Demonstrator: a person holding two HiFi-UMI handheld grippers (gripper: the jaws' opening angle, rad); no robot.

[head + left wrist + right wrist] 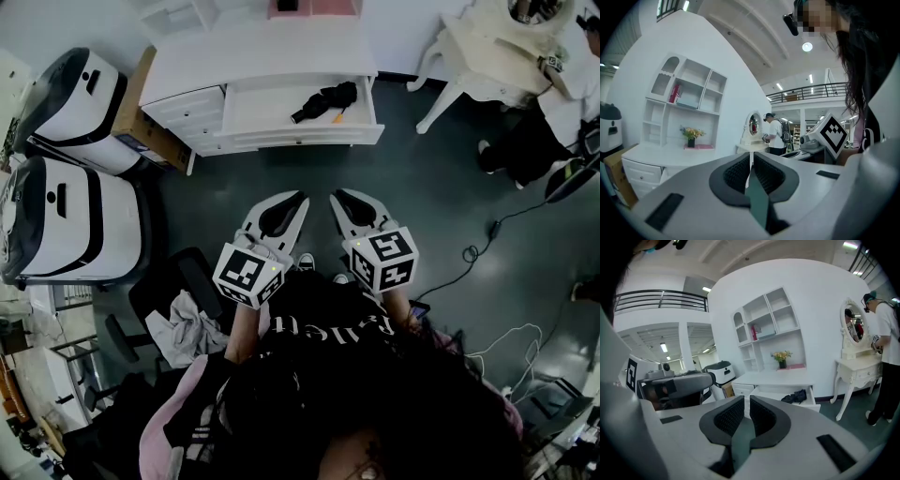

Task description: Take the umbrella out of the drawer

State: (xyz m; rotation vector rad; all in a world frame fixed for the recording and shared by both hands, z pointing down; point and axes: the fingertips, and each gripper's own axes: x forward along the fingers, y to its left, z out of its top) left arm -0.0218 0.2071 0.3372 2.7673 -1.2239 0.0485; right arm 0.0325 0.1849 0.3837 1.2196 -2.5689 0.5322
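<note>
The umbrella (323,101), black and folded, lies inside an open white drawer (281,136), towards the drawer's right end. A small orange bit shows beside it, too small to make out. The drawer is pulled out from a long white counter (262,56) that stands against the wall. Smaller closed drawers (183,105) sit to the left of the open one.

A person stands on the dark grey floor (422,187), facing the counter and well apart from it. They hold a grey gripper in each hand, close to the body, each with a black-and-white marker cube. The left gripper (298,202) has its jaws clenched together with nothing between them. The right gripper (339,199) sits just beside it and tips slightly downward, its jaws likewise pressed together and empty. Neither touches the drawer or the umbrella.

In the right gripper view, the umbrella (795,397) shows as a dark bundle in the drawer, beyond the jaws. Above the counter rises a white shelf unit (764,319), with a small vase of flowers (782,358) on a pink mat.

To the left of the counter stand two large white and black machines (70,103) and a cardboard box (141,122). To the right, another person (886,333) stands at a white dressing table with an oval mirror (853,329). A cable (473,248) trails across the floor.
</note>
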